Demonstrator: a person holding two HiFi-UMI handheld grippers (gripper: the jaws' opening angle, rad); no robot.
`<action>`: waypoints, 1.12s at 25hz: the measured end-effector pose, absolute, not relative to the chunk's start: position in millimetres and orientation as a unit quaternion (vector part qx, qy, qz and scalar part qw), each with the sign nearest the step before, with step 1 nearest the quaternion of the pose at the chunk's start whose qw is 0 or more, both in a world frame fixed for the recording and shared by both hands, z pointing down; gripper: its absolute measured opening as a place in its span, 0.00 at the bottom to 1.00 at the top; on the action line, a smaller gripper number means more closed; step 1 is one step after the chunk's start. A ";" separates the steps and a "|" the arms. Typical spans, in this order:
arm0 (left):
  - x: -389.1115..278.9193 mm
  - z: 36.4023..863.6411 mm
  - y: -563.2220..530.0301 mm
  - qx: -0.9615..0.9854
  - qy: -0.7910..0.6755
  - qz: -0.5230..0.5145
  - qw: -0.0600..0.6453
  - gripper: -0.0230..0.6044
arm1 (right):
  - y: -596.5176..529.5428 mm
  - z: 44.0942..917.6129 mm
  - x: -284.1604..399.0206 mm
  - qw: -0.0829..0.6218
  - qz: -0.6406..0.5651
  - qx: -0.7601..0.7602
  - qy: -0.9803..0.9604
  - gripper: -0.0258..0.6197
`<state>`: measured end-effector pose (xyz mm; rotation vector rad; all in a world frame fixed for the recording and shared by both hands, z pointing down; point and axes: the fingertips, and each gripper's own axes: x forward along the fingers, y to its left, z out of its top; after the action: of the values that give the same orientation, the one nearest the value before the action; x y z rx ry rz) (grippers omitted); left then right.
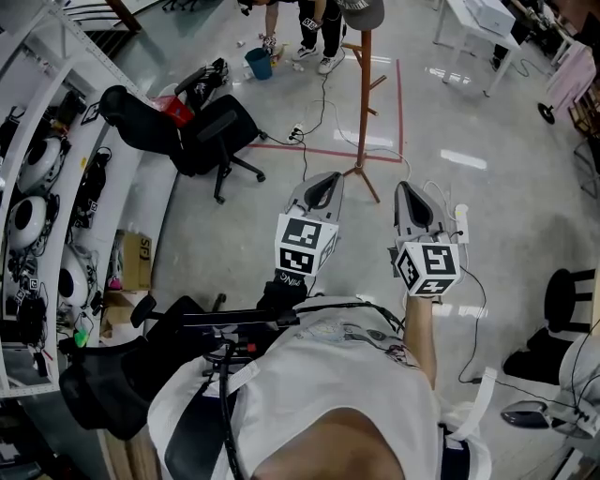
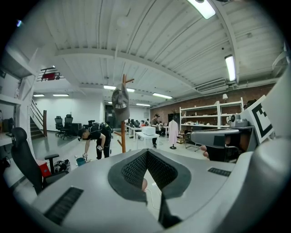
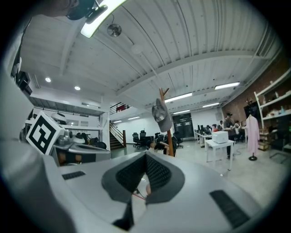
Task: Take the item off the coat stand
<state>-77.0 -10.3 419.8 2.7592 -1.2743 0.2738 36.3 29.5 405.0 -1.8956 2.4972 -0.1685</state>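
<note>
A wooden coat stand point(image 1: 364, 103) rises from the floor well ahead of me, with a grey cap point(image 1: 364, 11) hanging at its top. The cap point(image 2: 120, 102) and the stand point(image 2: 123, 136) show small and far off in the left gripper view. In the right gripper view the cap point(image 3: 162, 114) hangs on the stand point(image 3: 170, 142), also at a distance. My left gripper point(image 1: 328, 180) and right gripper point(image 1: 406, 190) are held side by side, pointing toward the stand. Both have their jaws together with nothing between them, as at the left gripper point(image 2: 146, 152) and the right gripper point(image 3: 145, 157).
A black office chair point(image 1: 211, 131) stands left of the coat stand and a blue bucket point(image 1: 258, 64) beyond it. A person point(image 2: 95, 136) bends over near the stand. White tables point(image 1: 478, 28) are at the back right, shelving point(image 1: 37, 187) along the left, and cables point(image 1: 314, 122) on the floor.
</note>
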 end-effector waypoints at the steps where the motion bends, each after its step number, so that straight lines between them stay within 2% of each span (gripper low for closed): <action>1: -74.3 420.9 -9.5 0.904 -0.416 0.091 0.045 0.04 | 30.6 406.1 38.8 0.000 -0.054 -0.605 0.795 0.05; 28: -41.9 423.6 14.2 0.896 -0.432 0.091 0.050 0.04 | 51.7 404.0 70.3 0.013 -0.054 -0.599 0.798 0.05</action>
<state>-41.9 14.2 423.6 2.7282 -1.3167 0.2782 70.3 51.7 404.0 -1.8677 2.4876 -0.1687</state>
